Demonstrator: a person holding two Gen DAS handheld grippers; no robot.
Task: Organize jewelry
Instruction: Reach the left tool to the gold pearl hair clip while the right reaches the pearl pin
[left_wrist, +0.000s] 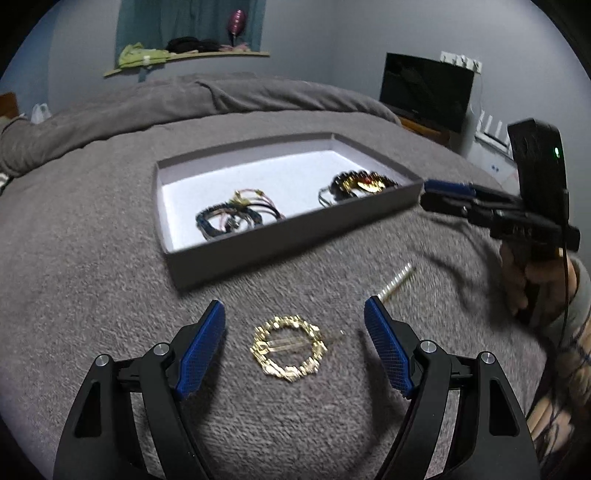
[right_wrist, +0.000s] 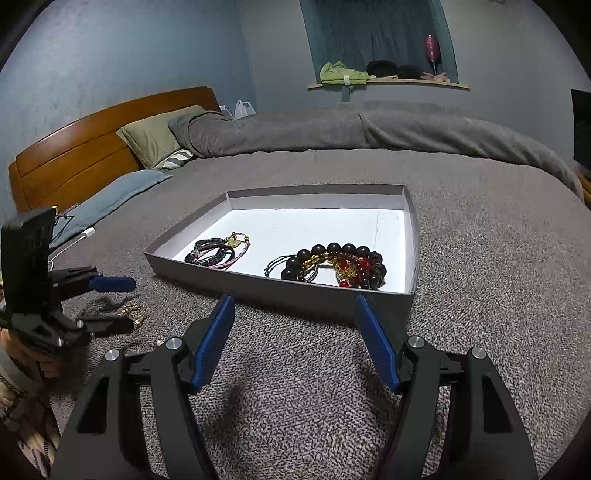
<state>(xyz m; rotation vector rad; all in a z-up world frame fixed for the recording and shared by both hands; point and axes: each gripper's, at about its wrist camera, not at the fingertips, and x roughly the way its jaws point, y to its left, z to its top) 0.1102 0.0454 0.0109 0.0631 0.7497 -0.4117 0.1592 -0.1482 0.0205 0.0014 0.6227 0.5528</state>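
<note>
At the bottom of the frame, the left gripper (left_wrist: 294, 314) is gaping over the gold brooch (left_wrist: 288, 348); the right gripper (right_wrist: 294, 306) is gaping too.

Both wrist views sit low over the grey carpeted bed (left_wrist: 110, 295), facing the shallow grey cardboard tray (left_wrist: 295, 236) (right_wrist: 295, 295) nearby. They share it from different corners; each catches the other gripper.
</note>
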